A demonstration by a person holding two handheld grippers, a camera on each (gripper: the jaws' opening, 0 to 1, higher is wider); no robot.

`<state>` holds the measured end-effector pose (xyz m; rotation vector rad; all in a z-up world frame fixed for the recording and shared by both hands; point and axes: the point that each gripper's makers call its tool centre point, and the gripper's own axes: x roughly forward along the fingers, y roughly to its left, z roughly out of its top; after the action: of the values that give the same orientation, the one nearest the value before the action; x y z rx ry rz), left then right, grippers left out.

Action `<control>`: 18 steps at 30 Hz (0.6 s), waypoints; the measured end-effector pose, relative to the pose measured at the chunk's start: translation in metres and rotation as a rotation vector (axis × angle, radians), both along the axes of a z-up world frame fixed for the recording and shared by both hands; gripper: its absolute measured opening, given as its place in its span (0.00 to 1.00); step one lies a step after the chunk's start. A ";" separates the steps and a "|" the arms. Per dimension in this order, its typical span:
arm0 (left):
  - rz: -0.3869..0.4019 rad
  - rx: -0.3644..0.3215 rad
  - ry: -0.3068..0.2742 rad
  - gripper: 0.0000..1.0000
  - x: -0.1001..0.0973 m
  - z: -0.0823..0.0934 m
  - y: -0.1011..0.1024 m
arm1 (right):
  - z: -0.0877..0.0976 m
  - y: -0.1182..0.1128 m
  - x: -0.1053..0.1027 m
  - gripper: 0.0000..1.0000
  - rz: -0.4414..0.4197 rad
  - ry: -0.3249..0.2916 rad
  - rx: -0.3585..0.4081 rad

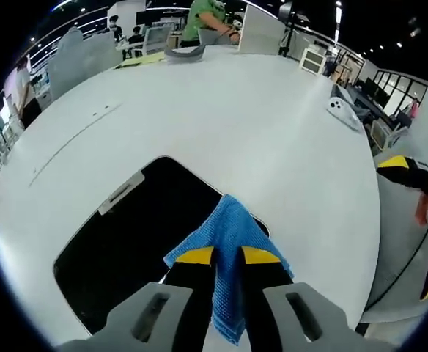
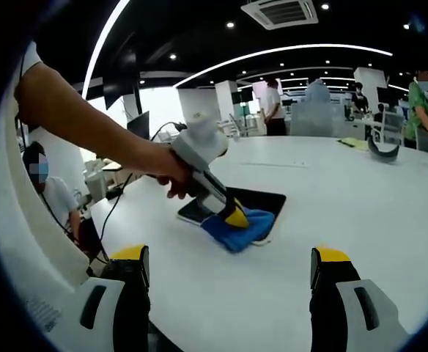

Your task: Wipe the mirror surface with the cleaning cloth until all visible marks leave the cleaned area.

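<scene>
The mirror (image 1: 133,235) lies flat on the counter (image 1: 258,132), near its front edge. The cleaning cloth (image 1: 225,253) rests on the mirror's near right corner, clamped between the left tongs (image 1: 227,255). In the right gripper view those left tongs (image 2: 237,218) press the cloth down at the mirror's (image 2: 254,199) near end, while the right tongs (image 2: 230,268) hang spread above the counter, well apart from both.

Grey two-jaw left gripper (image 1: 229,268) with black, yellow-tipped fingers at bottom centre; matching right gripper (image 2: 229,268) below; white short sleeve (image 2: 31,55) upper left.
</scene>
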<state>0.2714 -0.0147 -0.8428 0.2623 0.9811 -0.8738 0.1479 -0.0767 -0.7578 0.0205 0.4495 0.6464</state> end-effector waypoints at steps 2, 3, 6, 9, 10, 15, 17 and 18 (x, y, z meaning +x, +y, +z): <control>0.017 -0.006 0.017 0.10 0.001 0.000 -0.001 | 0.000 0.000 0.001 0.91 0.002 -0.001 -0.002; 0.026 -0.009 0.026 0.10 0.001 0.000 -0.002 | 0.000 0.000 0.002 0.91 0.002 0.001 -0.002; 0.046 -0.012 0.041 0.10 0.002 0.000 -0.005 | 0.000 -0.001 0.003 0.91 0.000 0.002 0.001; 0.038 -0.009 0.032 0.11 0.001 0.000 -0.009 | -0.002 -0.001 0.004 0.91 0.000 0.006 0.000; 0.035 -0.008 0.028 0.11 0.002 0.000 -0.010 | -0.003 -0.002 0.005 0.91 -0.001 0.008 0.000; 0.078 -0.012 0.050 0.10 0.005 0.000 -0.012 | -0.002 -0.002 0.008 0.91 -0.002 0.008 0.005; 0.085 -0.016 0.054 0.09 0.006 0.000 -0.012 | -0.002 -0.002 0.009 0.91 -0.002 0.008 0.007; 0.085 -0.017 0.054 0.09 0.006 0.000 -0.012 | -0.002 -0.002 0.009 0.91 -0.002 0.008 0.007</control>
<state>0.2771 -0.0272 -0.8430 0.1819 1.0276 -0.8150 0.1573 -0.0785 -0.7597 0.0299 0.4546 0.6464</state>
